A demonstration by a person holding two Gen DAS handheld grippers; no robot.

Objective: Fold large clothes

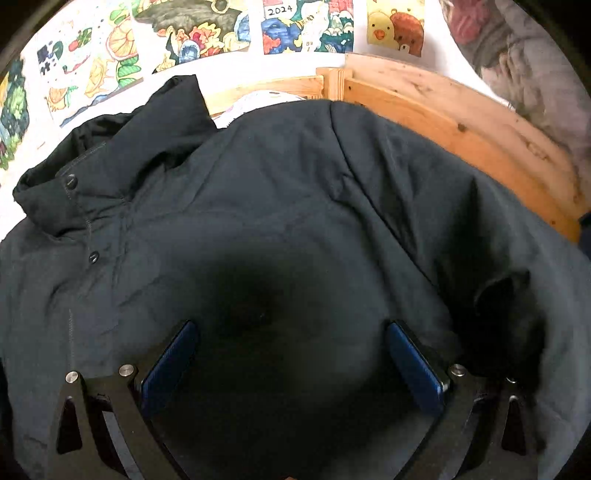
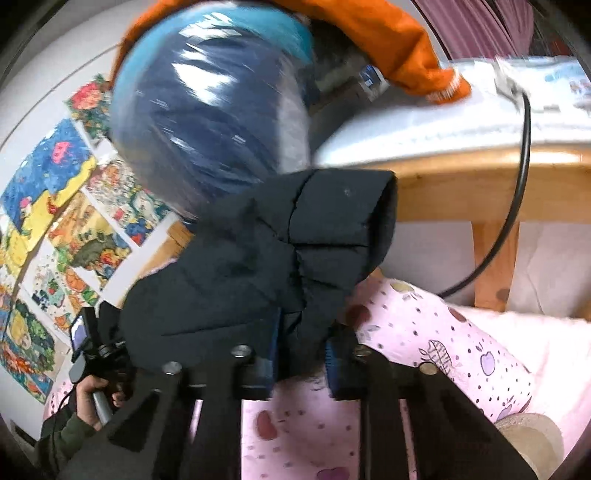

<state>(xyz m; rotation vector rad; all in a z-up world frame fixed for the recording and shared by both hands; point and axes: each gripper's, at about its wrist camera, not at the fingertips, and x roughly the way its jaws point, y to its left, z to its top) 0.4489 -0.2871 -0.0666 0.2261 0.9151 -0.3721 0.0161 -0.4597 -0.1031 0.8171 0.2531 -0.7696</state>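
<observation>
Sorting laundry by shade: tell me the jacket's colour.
Dark navy, almost black jacket; clearest in the left wrist view.

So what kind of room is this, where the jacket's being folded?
Probably a child's bedroom: a wooden bed frame, pink patterned bedding under the dark jacket, and colourful drawings on the wall.

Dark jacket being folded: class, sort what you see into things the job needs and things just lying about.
Job:
dark jacket
left gripper, open over it
right gripper, shut on the jacket

Lying about:
wall drawings
orange garment
black cable
pink bedding
</observation>
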